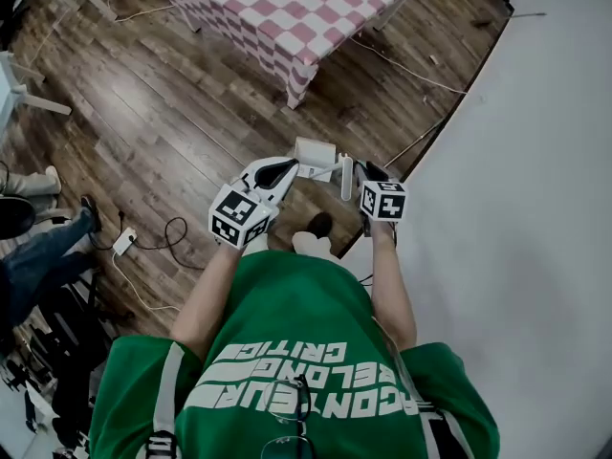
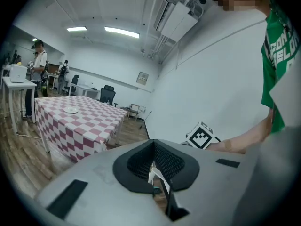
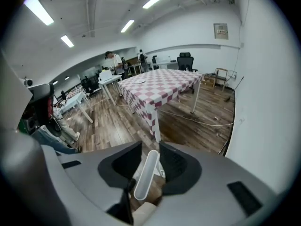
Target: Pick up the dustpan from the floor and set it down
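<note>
The white dustpan point(image 1: 316, 153) hangs low over the wood floor in front of my feet, its tube handle point(image 1: 346, 178) pointing back at me. My left gripper point(image 1: 290, 168) meets the pan's left side. In the left gripper view its jaws point(image 2: 157, 175) are nearly together on a thin white edge of the pan point(image 2: 158, 177). My right gripper point(image 1: 366, 172) sits at the handle's right. In the right gripper view the handle point(image 3: 146, 175) stands between the parted jaws of this gripper point(image 3: 146, 166), with a gap on its left side.
A table with a pink checked cloth point(image 1: 296, 8) stands ahead. A white wall point(image 1: 535, 161) runs along the right. Cables point(image 1: 172, 232) and a power strip point(image 1: 124, 242) lie on the floor to the left, beside another person's legs point(image 1: 38, 256).
</note>
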Demonstrator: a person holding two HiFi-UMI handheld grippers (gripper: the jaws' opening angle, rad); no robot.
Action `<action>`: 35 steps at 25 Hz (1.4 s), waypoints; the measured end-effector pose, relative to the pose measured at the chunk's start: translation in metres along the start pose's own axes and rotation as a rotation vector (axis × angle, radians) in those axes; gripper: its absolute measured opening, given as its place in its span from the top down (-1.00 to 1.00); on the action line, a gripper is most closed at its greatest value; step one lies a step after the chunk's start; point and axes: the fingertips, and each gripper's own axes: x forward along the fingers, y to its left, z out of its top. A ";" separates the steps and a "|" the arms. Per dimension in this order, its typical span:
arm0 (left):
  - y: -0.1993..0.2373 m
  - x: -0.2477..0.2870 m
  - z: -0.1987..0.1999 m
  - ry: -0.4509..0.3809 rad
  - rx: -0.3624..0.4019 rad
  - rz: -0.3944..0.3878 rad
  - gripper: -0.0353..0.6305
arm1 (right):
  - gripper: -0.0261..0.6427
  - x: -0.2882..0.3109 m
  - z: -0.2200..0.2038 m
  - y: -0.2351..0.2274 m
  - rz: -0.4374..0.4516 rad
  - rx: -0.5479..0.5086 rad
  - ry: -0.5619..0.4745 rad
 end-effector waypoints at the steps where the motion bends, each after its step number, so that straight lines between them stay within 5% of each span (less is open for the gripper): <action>1: 0.002 -0.001 -0.003 0.002 -0.013 0.002 0.88 | 0.52 0.011 -0.004 0.002 0.005 -0.003 0.032; 7: 0.017 -0.003 -0.010 0.025 -0.036 0.017 0.88 | 0.26 0.067 -0.028 0.002 -0.024 -0.022 0.202; 20: 0.069 0.009 -0.007 0.056 -0.072 0.053 0.88 | 0.25 0.148 -0.078 -0.021 -0.110 0.051 0.511; 35: 0.090 -0.002 -0.017 0.069 -0.113 0.069 0.88 | 0.27 0.164 -0.091 -0.021 -0.144 0.076 0.603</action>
